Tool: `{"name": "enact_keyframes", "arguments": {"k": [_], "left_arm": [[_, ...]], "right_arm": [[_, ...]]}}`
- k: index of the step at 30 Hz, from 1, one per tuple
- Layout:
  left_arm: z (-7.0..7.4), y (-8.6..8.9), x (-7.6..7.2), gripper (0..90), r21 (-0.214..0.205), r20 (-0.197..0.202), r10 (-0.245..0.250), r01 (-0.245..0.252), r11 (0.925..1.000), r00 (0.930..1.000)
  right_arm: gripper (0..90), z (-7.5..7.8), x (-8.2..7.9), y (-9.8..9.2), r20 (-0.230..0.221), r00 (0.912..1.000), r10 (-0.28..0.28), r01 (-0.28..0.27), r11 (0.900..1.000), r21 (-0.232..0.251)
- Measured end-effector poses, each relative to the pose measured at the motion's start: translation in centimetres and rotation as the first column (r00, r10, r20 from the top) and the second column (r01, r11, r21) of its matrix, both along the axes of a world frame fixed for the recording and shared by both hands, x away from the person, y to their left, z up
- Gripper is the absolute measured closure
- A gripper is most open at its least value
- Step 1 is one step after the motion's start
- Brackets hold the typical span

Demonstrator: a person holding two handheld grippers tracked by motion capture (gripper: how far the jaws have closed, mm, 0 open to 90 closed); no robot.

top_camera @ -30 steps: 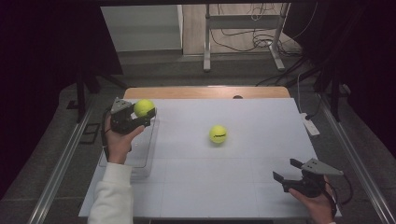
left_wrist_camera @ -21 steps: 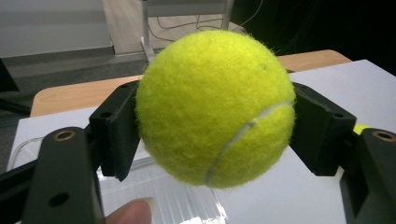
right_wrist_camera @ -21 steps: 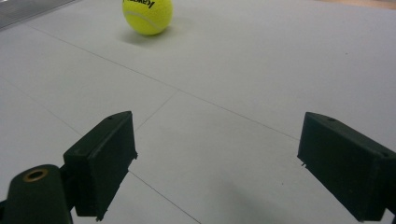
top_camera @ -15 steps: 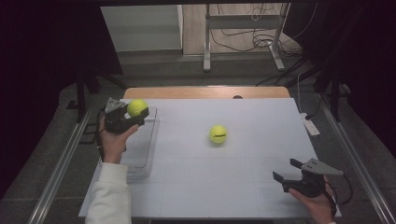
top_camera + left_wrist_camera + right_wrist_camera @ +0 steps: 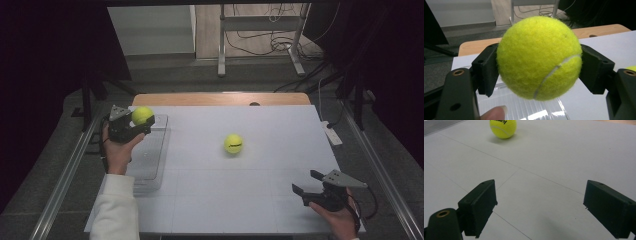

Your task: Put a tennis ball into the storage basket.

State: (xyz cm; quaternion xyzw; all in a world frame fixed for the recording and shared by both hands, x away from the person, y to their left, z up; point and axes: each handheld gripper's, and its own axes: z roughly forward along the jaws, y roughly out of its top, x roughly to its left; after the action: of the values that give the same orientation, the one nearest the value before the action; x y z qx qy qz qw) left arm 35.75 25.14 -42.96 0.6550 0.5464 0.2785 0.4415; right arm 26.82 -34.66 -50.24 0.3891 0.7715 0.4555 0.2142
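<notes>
My left gripper (image 5: 141, 120) is shut on a yellow tennis ball (image 5: 142, 115) and holds it in the air over the far end of a clear plastic bin (image 5: 150, 165) at the table's left. In the left gripper view the ball (image 5: 539, 58) sits squeezed between both black pads, with the bin's ribbed wall (image 5: 529, 110) below it. A second tennis ball (image 5: 233, 144) lies on the white table near the middle. My right gripper (image 5: 306, 183) rests low at the front right, open and with nothing between its jaws; that ball (image 5: 503, 128) lies far ahead of it.
The white table top (image 5: 270, 130) has a wooden strip along its far edge. A small white object (image 5: 331, 134) lies at the right edge. Metal rails run along both sides, and stand legs and cables lie on the floor behind.
My left hand has drifted slightly left and up with the held ball. The right gripper and the loose ball have not moved.
</notes>
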Motion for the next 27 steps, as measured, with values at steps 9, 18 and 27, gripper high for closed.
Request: {"name": "enact_keyframes", "arguments": {"k": [9,18,27], "left_arm": [[-1.1,0.5,0.7,26.5,0.013,-0.046,0.019,-0.018,0.9997,0.9988],[-1.5,0.7,1.0,26.5,0.027,-0.080,0.037,-0.035,0.9990,0.9961],[-2.1,1.1,1.4,26.4,0.045,-0.113,0.059,-0.055,0.9975,0.9919]], "right_arm": [[11.4,0.0,0.0,0.0,0.000,1.0000,0.002,-0.002,1.0000,0.001],[11.4,0.0,0.0,0.0,-0.001,1.0000,0.000,0.000,1.0000,0.000],[11.4,0.0,0.0,0.0,-0.003,1.0000,0.000,0.000,1.0000,0.003]]}}
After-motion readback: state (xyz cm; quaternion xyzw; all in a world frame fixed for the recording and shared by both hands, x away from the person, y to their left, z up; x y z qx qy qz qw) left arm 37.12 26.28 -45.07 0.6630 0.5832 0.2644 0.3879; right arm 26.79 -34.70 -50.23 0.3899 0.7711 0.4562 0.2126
